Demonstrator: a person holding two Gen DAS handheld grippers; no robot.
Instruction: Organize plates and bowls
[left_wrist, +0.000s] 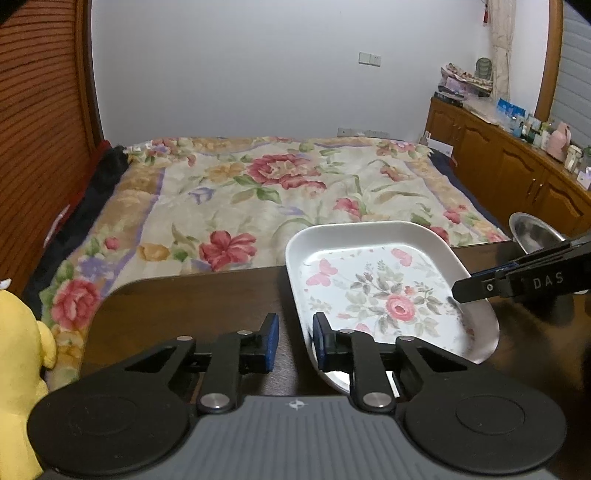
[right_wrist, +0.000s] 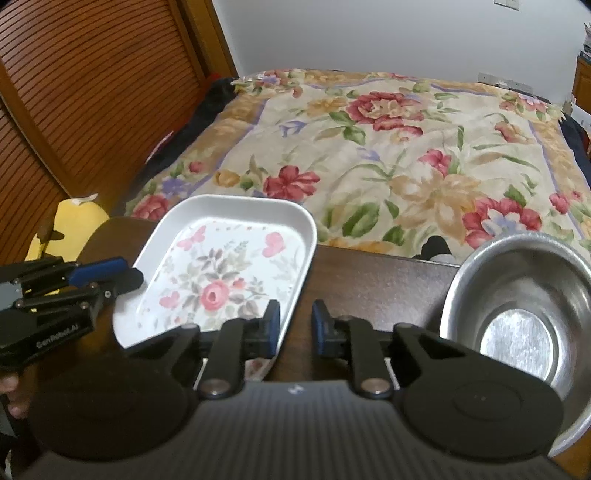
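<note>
Two grippers: left gripper (left_wrist: 295, 325) and right gripper (right_wrist: 295, 314), both black with blue pads, one at each side of the plate.
Plate, look: white rectangular plate (left_wrist: 369, 229) with rounded corners and a raised plain rim; its flat floor is printed with a pink rose, grey-green leaves and pink butterflies.
Plate, place: on the dark brown wooden table (left_wrist: 203, 302), its far edge near the table edge that meets the bed; whether it lies flat or slightly lifted I cannot tell.
Left jaws: narrowly parted, straddling the plate's left rim, one pad over the plate's inside, the other outside; a strip of table shows between the outer pad and the rim, so no squeeze is visible.
Right jaws: narrowly parted in the same way across the plate's right rim, inner pad above the floral floor, outer pad over bare table, with a gap showing.
Bowl: round, empty stainless-steel bowl (right_wrist: 480, 258), standing on the same table to the right of the plate and apart from it, just beside the right gripper.
Hand: fingertips of the person's hand (right_wrist: 11, 398) show behind the left gripper.
Surroundings: floral bedspread (left_wrist: 258, 184) beyond the table, yellow plush toy (left_wrist: 18, 350) at the table's left corner, brown slatted wooden door (right_wrist: 92, 92) on the left, and low wooden cabinet (left_wrist: 498, 155) along the right wall.
</note>
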